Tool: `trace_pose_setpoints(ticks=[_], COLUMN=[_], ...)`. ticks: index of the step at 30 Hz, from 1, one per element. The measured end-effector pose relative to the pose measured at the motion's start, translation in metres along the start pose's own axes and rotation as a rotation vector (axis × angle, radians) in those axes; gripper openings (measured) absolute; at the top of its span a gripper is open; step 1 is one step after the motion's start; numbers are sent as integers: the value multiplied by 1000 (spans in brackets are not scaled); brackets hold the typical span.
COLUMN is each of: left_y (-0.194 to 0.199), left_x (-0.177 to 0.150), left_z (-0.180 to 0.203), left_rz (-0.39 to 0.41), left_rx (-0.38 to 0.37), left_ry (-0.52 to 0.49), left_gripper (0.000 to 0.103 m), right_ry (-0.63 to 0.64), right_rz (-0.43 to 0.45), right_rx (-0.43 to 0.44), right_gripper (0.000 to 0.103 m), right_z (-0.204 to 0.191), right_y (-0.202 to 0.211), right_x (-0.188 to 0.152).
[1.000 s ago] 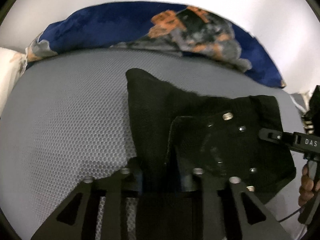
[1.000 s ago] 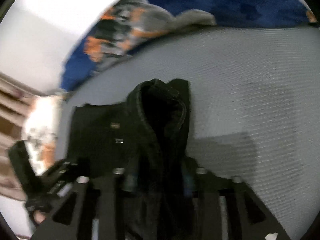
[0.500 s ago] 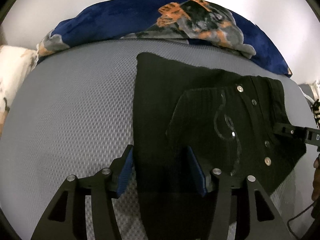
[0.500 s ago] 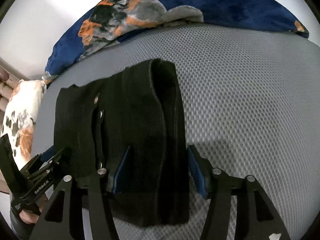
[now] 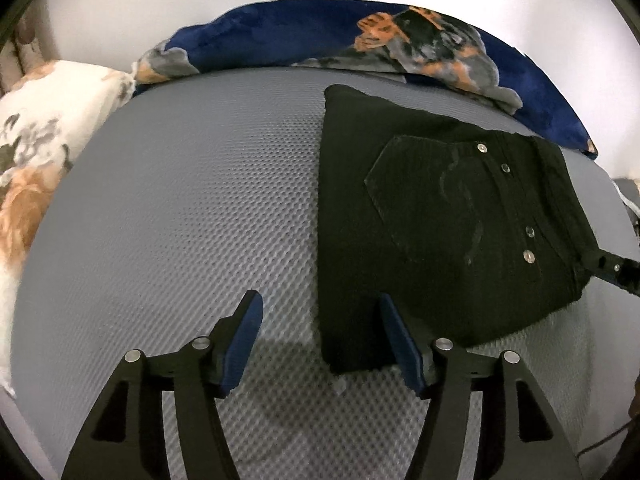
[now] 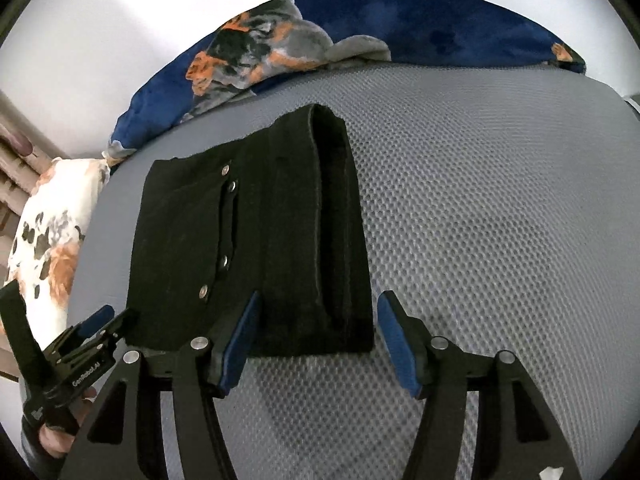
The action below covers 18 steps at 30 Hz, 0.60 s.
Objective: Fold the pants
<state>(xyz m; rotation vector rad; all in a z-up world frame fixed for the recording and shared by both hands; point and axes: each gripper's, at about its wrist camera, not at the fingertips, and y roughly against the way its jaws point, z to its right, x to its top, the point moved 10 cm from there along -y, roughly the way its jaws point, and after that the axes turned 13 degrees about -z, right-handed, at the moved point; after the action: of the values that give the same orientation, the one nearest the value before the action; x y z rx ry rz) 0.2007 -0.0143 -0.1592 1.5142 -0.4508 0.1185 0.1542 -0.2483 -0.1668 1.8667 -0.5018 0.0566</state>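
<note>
The black pants lie folded into a compact rectangle on the grey mesh bed surface, back pocket and metal rivets facing up. My left gripper is open and empty, its jaws just off the near left corner of the pants. In the right wrist view the folded pants lie flat with the waistband on the right. My right gripper is open and empty at the near edge of the pants. The left gripper also shows in the right wrist view, at the lower left.
A blue, orange and grey blanket is bunched along the far edge of the bed by the white wall. A floral white pillow lies at the left. Bare grey mesh stretches right of the pants.
Both grippers were shut on the pants a second ago. They have opened, let the folded pants down flat on the bed, and pulled back from them.
</note>
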Motion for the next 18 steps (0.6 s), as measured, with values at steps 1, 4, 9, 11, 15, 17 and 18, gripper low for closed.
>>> trace_pose_setpoints(ticks=[1,4,9,11,15,17,18], left_y=[2,12,22,25,34,37,39], left_x=[-2,-11,-32,-41,-59,-64,-68], left_z=[0,4,12,16,20,21,21], left_rz=[5,19,16,20,30,34,35], left_rx=[6,29,42,46,58,59,60], left_ry=[-2,-18,-29,-28,-7,0,5], left_gripper=[63,67,70,70,70,70,70], right_ry=[2,24,59,77,109,124,132], right_rz=[1,1,19,37,85,105,117], right_rx=[-4,-52,-103,-131,-168,-185,-190], right_gripper=[58,58,58,61,66,68,68], right_z=[0,2,-1,-5,-15,-21,-24], right_y=[2,5,12,16,27,32,35], right_x=[-4,-19,-43,-51,-64,-69,-71])
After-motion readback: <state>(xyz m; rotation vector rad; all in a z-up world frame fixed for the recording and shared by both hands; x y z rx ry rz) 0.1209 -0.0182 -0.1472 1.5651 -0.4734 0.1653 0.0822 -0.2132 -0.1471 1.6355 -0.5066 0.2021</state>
